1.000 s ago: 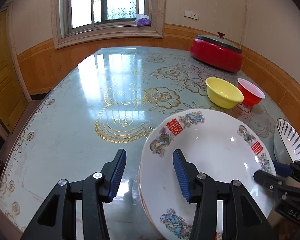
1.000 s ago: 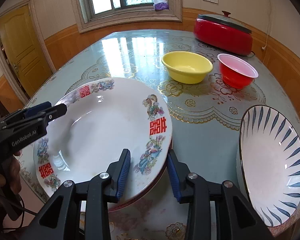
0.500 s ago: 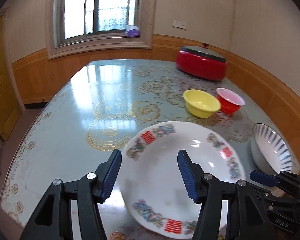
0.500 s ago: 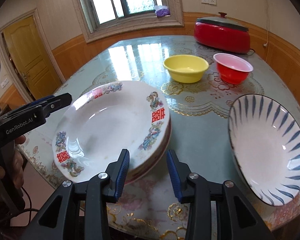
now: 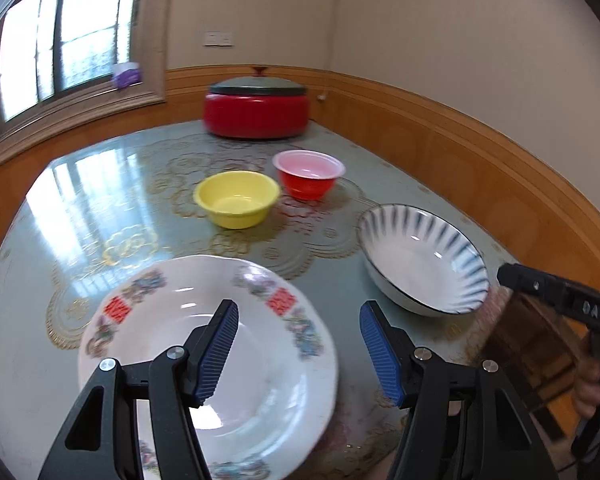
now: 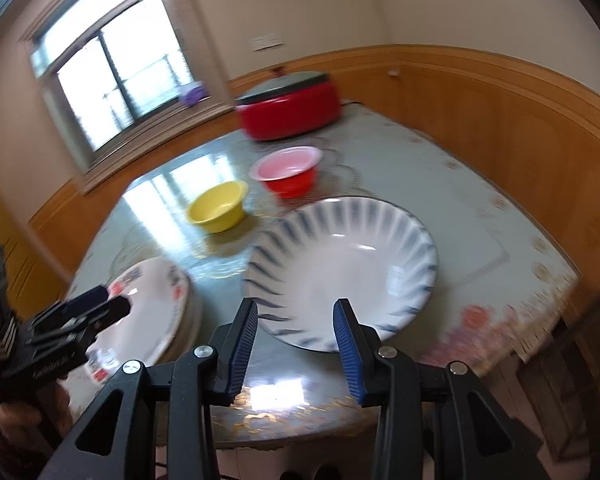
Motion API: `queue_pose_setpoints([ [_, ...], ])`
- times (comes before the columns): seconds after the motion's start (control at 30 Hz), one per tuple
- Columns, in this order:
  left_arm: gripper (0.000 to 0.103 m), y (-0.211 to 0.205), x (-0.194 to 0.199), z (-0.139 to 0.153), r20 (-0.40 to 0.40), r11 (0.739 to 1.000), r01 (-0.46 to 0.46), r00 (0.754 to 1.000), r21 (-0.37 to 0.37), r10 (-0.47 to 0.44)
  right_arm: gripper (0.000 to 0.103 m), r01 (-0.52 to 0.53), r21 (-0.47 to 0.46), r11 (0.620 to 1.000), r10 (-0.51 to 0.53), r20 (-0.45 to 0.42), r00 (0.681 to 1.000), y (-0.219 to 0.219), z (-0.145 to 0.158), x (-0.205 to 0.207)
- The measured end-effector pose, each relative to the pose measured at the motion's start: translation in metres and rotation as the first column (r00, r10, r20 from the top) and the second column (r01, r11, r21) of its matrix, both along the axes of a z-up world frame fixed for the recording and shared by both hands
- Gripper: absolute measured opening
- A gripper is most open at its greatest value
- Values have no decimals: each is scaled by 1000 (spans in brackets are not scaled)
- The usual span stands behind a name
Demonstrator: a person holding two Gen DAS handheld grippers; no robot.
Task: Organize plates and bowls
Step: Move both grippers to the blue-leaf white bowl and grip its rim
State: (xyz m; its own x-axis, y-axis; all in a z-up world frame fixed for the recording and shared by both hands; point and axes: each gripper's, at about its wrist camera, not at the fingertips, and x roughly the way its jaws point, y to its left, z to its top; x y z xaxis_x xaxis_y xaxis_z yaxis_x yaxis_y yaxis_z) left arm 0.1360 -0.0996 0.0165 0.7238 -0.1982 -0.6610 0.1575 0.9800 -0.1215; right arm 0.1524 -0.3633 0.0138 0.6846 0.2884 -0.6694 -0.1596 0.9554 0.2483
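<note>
A stack of white plates with red and floral rim marks [image 5: 228, 344] lies at the table's near edge; it also shows in the right wrist view [image 6: 156, 304]. A white bowl with blue stripes [image 5: 420, 256] sits to its right, large in the right wrist view [image 6: 348, 264]. A yellow bowl [image 5: 238, 198] and a red bowl [image 5: 309, 174] stand side by side farther back. My left gripper [image 5: 296, 352] is open and empty above the plates' right rim. My right gripper [image 6: 296, 344] is open and empty just short of the striped bowl's near rim.
A red electric pot with a dark lid [image 5: 256, 108] stands at the table's far side. The glass-topped table [image 5: 100, 208] has a wood-panelled wall [image 5: 480, 168] close behind and to the right. A window [image 5: 60, 52] is at the back left.
Both grippers have pulled back from the plates and swung right. The right gripper now faces the striped bowl. The left gripper's jaws have spread wider.
</note>
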Motion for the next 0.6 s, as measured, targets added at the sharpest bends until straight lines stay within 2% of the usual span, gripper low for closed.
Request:
queue_pose_setpoints([
  [0.13,64,-23,-1,-3,5,995,96,995,14,-96,39,113,14,994,-112,-33,993,-33,-6,-5],
  [0.27,64,-43,3,-8,-21,989,147,989,16,-147,39,140,-6,990,-140,-42,989,-47,-9,3],
  [0.47,64,-61,20,-15,-43,987,162,986,17,-161,39,96,70,993,-90,-84,992,-69,-17,44],
  [0.6,62,-73,37,-20,-59,992,128,990,9,-128,39,13,63,998,-5,-130,992,-73,-24,83],
])
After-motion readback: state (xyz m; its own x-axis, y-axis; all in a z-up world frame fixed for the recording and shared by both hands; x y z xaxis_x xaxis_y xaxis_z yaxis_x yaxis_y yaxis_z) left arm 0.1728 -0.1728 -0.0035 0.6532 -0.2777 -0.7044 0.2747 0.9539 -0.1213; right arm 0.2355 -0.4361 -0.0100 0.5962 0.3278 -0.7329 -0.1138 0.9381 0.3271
